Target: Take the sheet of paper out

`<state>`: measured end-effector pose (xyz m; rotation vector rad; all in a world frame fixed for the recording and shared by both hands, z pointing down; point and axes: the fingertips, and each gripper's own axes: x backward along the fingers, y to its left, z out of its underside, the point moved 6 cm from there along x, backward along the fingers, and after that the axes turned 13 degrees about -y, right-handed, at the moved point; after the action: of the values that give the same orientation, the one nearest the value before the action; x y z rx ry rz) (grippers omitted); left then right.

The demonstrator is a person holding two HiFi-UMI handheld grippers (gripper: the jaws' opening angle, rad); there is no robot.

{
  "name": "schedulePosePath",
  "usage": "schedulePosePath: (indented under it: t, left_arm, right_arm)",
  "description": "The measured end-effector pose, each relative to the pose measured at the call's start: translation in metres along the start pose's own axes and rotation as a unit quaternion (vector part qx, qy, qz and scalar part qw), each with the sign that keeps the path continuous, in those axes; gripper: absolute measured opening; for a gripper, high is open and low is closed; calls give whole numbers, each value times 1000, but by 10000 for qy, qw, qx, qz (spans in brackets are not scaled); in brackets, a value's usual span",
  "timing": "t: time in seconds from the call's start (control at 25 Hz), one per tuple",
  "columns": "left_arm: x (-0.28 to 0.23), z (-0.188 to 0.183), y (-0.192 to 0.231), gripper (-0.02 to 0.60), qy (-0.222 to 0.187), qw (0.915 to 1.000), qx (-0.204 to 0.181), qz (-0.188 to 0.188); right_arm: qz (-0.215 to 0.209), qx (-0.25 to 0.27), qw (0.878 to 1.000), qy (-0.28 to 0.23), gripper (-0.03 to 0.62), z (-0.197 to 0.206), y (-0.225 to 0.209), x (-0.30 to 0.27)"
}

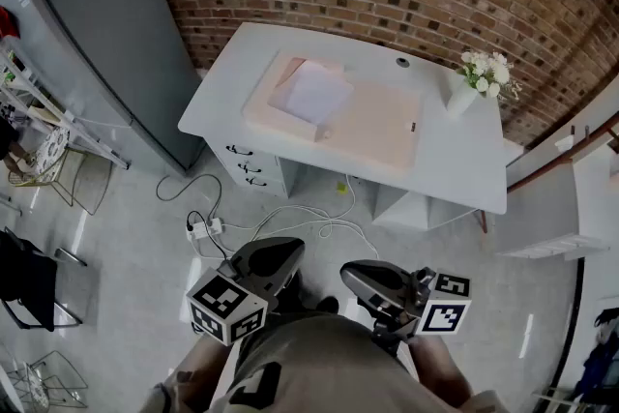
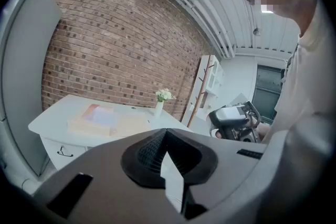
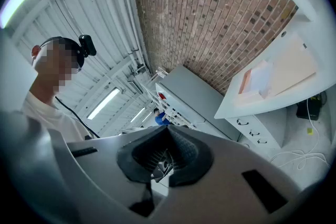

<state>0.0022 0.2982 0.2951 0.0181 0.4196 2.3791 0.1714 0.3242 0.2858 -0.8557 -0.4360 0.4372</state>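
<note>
Both claws are pressed together and pinch nothing: left gripper (image 2: pixel 166 134) and right gripper (image 3: pixel 167 131) are held side by side, well short of the desk (image 1: pixel 455 164).

The sheet of paper (image 1: pixel 314 92) lies on a raised pink block (image 1: pixel 276 111) on the desk's left half, beside a flat pink mat (image 1: pixel 377 126). A vase of white flowers (image 1: pixel 464 94) stands near the desk's right rear corner. A power strip (image 1: pixel 203 229) and loose cables (image 1: pixel 309 225) lie on the floor between the desk and the grippers. A grey cabinet (image 1: pixel 106 34) stands left of the desk.

Only the right gripper view shows a figure in blue (image 3: pixel 157 115) beyond the cabinet. Only the left gripper view shows a wooden rack (image 2: pixel 202 86) right of the desk.

Whether the sheet is clamped or loose cannot be made out.
</note>
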Motion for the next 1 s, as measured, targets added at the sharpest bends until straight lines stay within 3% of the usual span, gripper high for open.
schedulePosePath:
  t: [1.0]
  left_arm:
    - [3,-18,76,14,-256,9994,196,158]
  right_arm:
    - [144,165,9991,372,25,1,-18,-82]
